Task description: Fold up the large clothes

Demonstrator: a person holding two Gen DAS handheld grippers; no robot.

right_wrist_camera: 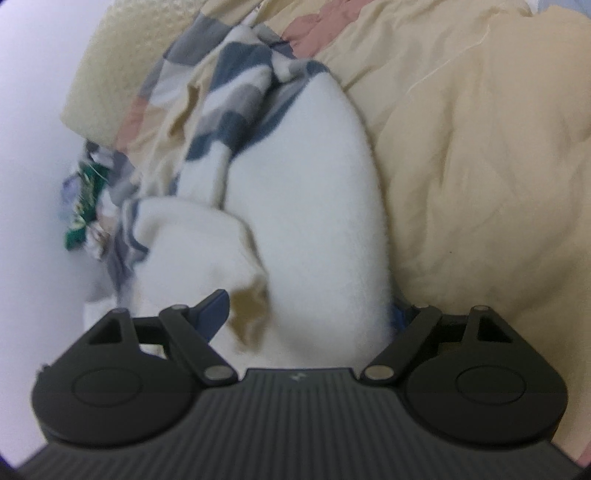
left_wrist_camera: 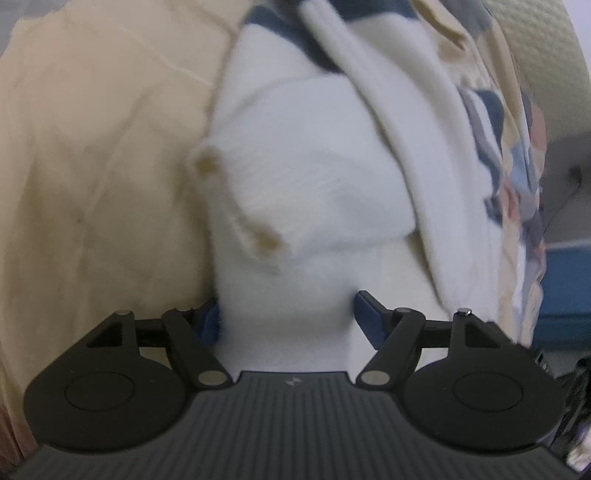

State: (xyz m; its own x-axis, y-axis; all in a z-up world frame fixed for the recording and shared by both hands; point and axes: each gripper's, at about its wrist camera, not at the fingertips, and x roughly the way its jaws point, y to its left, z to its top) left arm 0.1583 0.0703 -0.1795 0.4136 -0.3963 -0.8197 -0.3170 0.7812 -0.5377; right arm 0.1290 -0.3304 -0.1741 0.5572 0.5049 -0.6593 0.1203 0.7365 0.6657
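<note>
Your left gripper points forward and slightly down over the white garment, its 2 blue-tipped fingers spread wide with a thick fold of white fabric bunched between them; you cannot tell from this view whether the pads press the cloth or merely straddle it. Your right gripper sits in much the same pose, jaws also wide, with the same white garment filling the gap between its fingers, the right finger mostly buried behind the fabric. The garment lies crumpled on a pale yellow bedcover, with a navy, grey and white striped part trailing away from both grippers. The left view alone shows 2 tan buttons along a ribbed edge, plus a blue box-like object at the far right. The right view alone shows a textured cream pillow beside a plain white wall, a small green and white patterned item against that wall, and a pink patch on the bedding. Both views are blurred.
</note>
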